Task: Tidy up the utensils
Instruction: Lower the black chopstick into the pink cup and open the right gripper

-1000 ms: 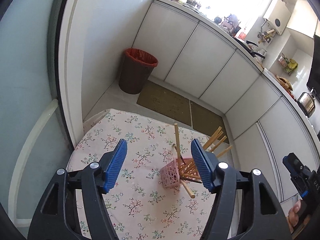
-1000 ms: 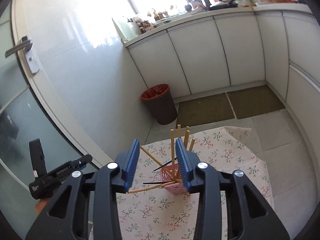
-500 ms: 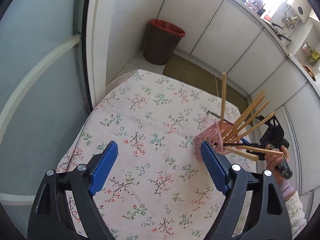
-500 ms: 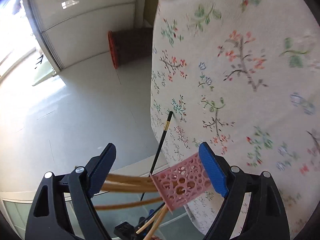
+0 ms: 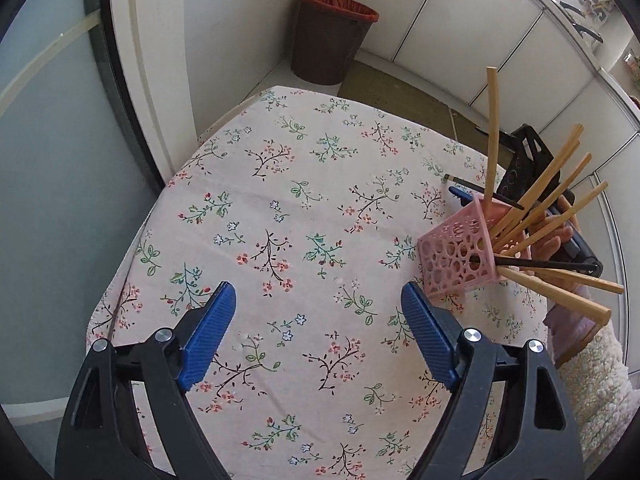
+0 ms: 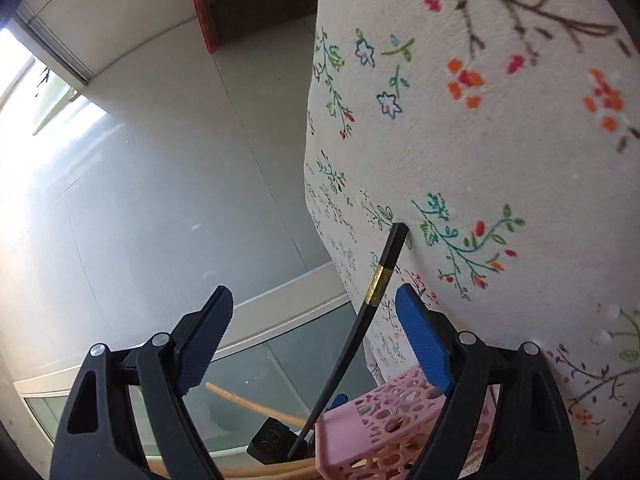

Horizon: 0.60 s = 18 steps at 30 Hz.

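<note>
A pink perforated holder [image 5: 460, 250] stands at the right edge of the floral tablecloth [image 5: 288, 208], full of wooden chopsticks [image 5: 548, 196] and black chopsticks [image 5: 544, 266] that splay out. My left gripper [image 5: 318, 340] is open and empty, low over the cloth, left of the holder. My right gripper [image 6: 312, 340] is open, rolled sideways, just beyond the holder [image 6: 384, 420]. One black chopstick [image 6: 376, 292] with a gold band passes between its jaws without being clamped. The right gripper's body [image 5: 528, 160] shows behind the holder in the left wrist view.
A brown waste bin [image 5: 330, 36] with a red liner stands on the floor beyond the table's far edge. White cabinets run along the right wall. A glass door with a white frame [image 5: 152, 80] is close on the left.
The left gripper dropped closer to the cloth and moved forward. The right gripper rolled sideways and closed in on the holder, so the black chopstick now lies between its jaws.
</note>
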{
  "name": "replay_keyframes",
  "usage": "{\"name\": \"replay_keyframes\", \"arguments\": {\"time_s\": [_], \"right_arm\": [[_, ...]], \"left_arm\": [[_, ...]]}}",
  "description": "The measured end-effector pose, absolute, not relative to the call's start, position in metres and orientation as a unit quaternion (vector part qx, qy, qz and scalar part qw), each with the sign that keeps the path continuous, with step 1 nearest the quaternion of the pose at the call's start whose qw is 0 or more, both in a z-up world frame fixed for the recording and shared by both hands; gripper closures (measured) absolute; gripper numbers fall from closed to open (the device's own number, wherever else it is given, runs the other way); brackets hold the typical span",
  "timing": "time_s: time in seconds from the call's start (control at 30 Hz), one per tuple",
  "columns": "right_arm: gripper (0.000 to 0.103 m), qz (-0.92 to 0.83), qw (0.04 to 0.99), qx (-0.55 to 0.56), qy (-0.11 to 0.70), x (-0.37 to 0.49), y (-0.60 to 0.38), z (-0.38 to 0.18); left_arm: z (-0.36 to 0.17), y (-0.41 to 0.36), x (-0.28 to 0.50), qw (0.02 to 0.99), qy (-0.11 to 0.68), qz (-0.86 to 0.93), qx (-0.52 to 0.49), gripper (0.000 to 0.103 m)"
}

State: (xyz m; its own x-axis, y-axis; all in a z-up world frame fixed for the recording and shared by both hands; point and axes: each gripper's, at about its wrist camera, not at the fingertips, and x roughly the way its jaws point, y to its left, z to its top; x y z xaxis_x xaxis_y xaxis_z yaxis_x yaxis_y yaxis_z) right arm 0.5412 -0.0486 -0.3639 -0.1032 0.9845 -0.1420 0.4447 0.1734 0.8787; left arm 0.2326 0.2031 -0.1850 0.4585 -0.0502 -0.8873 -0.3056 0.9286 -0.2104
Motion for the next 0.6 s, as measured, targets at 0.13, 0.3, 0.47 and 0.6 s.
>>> {"name": "replay_keyframes", "arguments": {"time_s": [0.13,0.3,0.47,0.6], "right_arm": [[0.075,0.322,0.410,0.524,0.674,0.551,-0.036,-0.367],[0.096,0.335,0.419,0.540,0.648,0.562,-0.036,-0.362],[0.096,0.338,0.453,0.576,0.591,0.581,-0.070,-0.335],[0.096,0.333,0.517,0.585,0.529,0.594,-0.117,-0.277]], "left_arm": [[-0.192,0.207,0.232,0.830,0.523,0.086,-0.175,0.022],[-0.193,0.210,0.230,0.831,0.520,0.095,-0.173,0.022],[-0.188,0.206,0.229,0.834,0.520,0.092,-0.163,0.022],[-0.178,0.204,0.226,0.842,0.508,0.092,-0.160,0.022]]}}
